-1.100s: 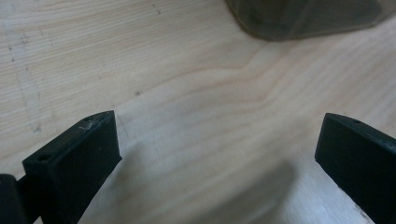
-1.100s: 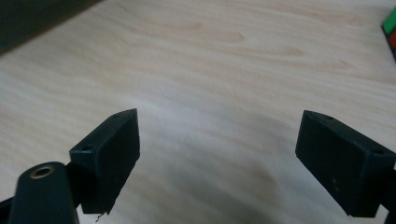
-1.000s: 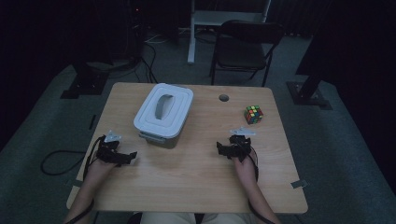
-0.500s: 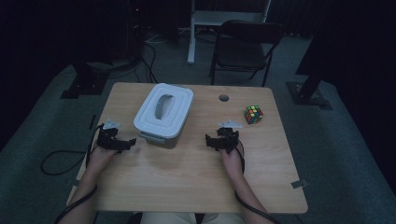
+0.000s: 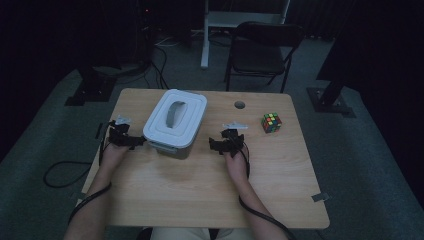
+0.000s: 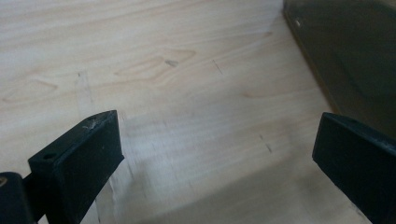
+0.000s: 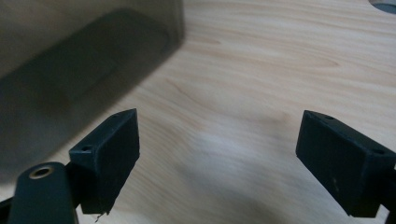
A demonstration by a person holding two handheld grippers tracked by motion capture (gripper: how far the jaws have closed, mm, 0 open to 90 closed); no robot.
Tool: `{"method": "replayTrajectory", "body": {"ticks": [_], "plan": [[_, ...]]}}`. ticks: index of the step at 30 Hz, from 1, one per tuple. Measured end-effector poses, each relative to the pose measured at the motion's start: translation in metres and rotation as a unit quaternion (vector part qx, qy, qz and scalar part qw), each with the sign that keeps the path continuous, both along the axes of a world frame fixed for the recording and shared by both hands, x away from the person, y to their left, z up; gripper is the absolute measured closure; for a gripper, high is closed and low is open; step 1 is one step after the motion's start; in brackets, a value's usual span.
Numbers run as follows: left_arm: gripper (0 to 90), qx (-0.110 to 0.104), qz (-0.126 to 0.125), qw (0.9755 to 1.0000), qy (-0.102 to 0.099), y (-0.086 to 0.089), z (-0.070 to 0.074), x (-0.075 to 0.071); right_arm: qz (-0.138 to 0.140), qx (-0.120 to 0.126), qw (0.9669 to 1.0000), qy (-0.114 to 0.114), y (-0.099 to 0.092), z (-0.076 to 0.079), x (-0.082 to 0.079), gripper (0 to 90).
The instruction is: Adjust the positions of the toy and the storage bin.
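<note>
1. A white lidded plastic box with a grey handle (image 5: 175, 122) sits on the left half of the light wooden surface (image 5: 200, 195).
2. The left tool (image 5: 137, 141), jaws wide apart, is just beside the box's left side.
3. The right tool (image 5: 216, 145), jaws wide apart, lies near its right side.
4. A multicoloured puzzle cube (image 5: 271, 122) rests well to the right.

Both grippers (image 5: 136, 141) (image 5: 216, 145) nearer box (image 5: 175, 122)

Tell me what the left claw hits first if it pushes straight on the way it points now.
Probably the grey lidded box: the open left claw points toward its near side, and the box wall sits just ahead at one jaw. Depth is unclear.
</note>
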State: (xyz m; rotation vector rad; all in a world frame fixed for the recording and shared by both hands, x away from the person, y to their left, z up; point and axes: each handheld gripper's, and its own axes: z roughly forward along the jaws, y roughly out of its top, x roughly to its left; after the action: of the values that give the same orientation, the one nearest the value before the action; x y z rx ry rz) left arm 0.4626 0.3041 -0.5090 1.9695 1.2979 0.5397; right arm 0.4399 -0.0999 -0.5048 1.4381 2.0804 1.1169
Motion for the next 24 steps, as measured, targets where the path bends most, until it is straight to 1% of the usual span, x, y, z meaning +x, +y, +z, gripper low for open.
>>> {"method": "replayTrajectory", "body": {"ticks": [1, 3, 5, 6, 7, 8, 11, 13, 15, 19, 21, 23, 24], "plan": [[2.1, -0.006, 0.000, 1.0000, 0.000, 0.000, 0.001, 0.002, 0.001, 0.002, 1.0000, -0.002, 0.002, 0.001, 0.001, 13.1], [2.1, -0.009, 0.001, 0.9999, -0.005, -0.002, 0.004, 0.004, 0.005, 0.006, 1.0000, -0.005, 0.008, 0.002, 0.003, 13.1], [2.1, -0.006, -0.002, 0.9999, -0.010, -0.004, 0.007, 0.004, 0.009, 0.007, 0.9999, -0.011, 0.014, 0.004, 0.004, 13.1], [2.1, 0.000, -0.004, 0.9998, -0.017, -0.005, 0.009, 0.003, 0.012, 0.006, 0.9998, -0.012, 0.017, 0.005, 0.005, 13.1], [2.1, -0.003, -0.004, 0.9997, -0.024, -0.006, 0.011, 0.002, 0.013, 0.004, 0.9998, -0.014, 0.020, 0.006, 0.006, 13.1], [2.1, -0.008, -0.005, 0.9997, -0.025, -0.006, 0.012, 0.002, 0.016, 0.002, 0.9998, -0.013, 0.023, 0.007, 0.007, 13.1], [2.1, -0.002, -0.010, 0.9998, -0.019, -0.009, 0.013, 0.003, 0.020, -0.003, 0.9997, -0.016, 0.028, 0.008, 0.009, 13.1], [2.0, 0.014, -0.018, 0.9996, -0.015, -0.015, 0.014, 0.003, 0.020, -0.002, 0.9997, -0.014, 0.029, 0.008, 0.011, 13.1], [2.0, 0.021, -0.029, 0.9993, -0.015, -0.019, 0.014, 0.003, 0.022, 0.000, 0.9997, -0.012, 0.029, 0.008, 0.011, 13.1], [2.0, 0.010, -0.032, 0.9993, -0.012, -0.024, 0.014, 0.003, 0.023, 0.003, 0.9996, -0.016, 0.029, 0.009, 0.013, 13.1], [2.0, 0.010, -0.041, 0.9991, -0.009, -0.028, 0.014, 0.002, 0.024, 0.004, 0.9996, -0.017, 0.029, 0.009, 0.014, 13.1], [2.0, 0.008, -0.048, 0.9987, -0.015, -0.032, 0.015, -0.001, 0.030, 0.005, 0.9994, -0.019, 0.030, 0.010, 0.014, 13.1], [2.0, 0.012, -0.047, 0.9987, -0.015, -0.034, 0.015, -0.001, 0.032, 0.004, 0.9992, -0.023, 0.030, 0.010, 0.014, 13.0]]}}
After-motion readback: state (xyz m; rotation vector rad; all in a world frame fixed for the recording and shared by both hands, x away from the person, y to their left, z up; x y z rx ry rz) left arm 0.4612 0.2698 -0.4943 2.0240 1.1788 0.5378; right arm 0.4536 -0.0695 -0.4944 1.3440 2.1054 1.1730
